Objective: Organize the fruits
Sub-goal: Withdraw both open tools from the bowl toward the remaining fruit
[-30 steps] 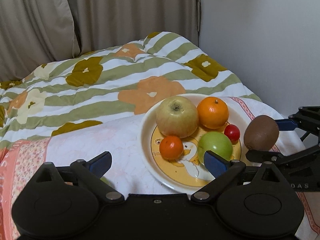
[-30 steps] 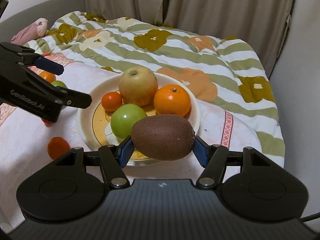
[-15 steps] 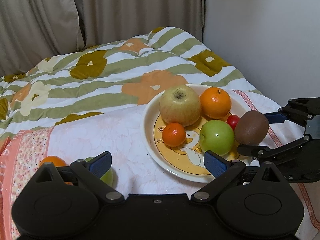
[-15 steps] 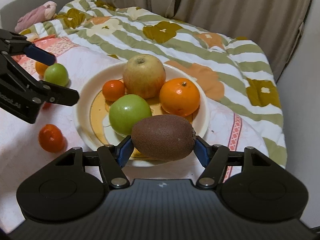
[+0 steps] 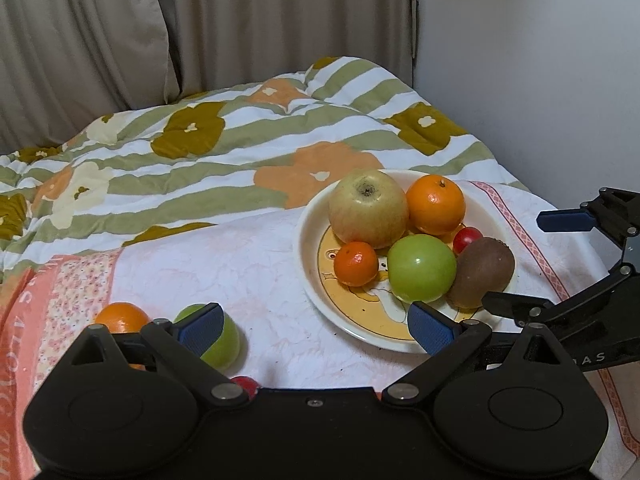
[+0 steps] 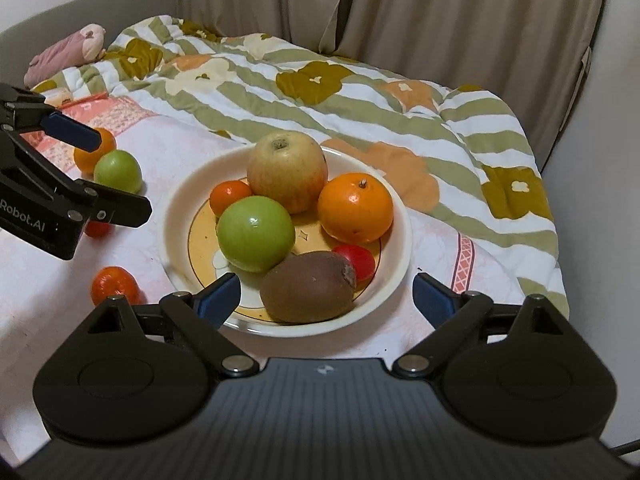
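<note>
A white and yellow plate (image 6: 400,216) (image 5: 308,264) holds a large apple (image 6: 286,176), an orange (image 6: 355,208), a green apple (image 6: 256,238), a small tangerine (image 6: 229,196), a red tomato (image 6: 356,262) and a brown kiwi (image 6: 308,292) (image 5: 482,276). My right gripper (image 6: 326,294) is open, its fingers either side of the kiwi, which lies on the plate's near rim. My left gripper (image 5: 316,324) is open and empty, left of the plate. Loose on the cloth: a green fruit (image 6: 118,172) (image 5: 224,340), an orange (image 6: 94,148) (image 5: 122,318), a tangerine (image 6: 114,284), a red tomato (image 6: 98,228).
The fruits lie on a white and pink cloth (image 5: 224,264) over a bed. A striped flowered quilt (image 6: 320,80) rises behind the plate. A wall (image 5: 540,60) stands at the right, curtains (image 6: 440,8) behind. A pink plush toy (image 6: 64,54) lies far left.
My right gripper has opened and let the kiwi go onto the plate's near rim. My left gripper has drawn back to the left, bringing the loose green fruit and orange into view.
</note>
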Available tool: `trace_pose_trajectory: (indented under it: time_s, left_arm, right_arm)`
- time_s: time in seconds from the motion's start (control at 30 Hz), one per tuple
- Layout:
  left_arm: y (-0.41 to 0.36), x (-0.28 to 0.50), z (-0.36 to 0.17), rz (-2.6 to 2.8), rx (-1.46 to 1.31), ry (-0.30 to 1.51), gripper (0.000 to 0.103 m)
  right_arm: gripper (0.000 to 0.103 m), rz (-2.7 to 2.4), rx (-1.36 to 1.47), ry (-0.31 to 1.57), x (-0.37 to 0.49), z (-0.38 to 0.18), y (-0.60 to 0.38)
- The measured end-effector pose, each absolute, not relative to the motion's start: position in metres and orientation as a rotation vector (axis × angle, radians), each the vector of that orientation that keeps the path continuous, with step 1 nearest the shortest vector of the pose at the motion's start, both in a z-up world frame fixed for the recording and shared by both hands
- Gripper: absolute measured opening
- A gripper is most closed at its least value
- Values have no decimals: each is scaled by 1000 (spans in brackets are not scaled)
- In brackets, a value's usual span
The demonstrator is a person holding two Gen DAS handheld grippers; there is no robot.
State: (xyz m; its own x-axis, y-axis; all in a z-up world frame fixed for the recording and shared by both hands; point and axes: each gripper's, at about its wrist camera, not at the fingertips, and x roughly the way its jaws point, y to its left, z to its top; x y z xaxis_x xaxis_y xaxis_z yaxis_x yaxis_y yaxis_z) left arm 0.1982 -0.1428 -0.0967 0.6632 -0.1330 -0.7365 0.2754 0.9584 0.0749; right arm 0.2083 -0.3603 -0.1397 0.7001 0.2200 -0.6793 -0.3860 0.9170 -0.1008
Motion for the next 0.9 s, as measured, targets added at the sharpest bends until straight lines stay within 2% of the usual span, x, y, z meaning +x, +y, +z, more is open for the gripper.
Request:
trace_pose_trajectory:
  time_s: [0.9]
  left_arm:
    - [-42, 107, -35, -138, 196, 613, 103]
  right_arm:
    - [103, 234, -68, 664, 132, -54, -304]
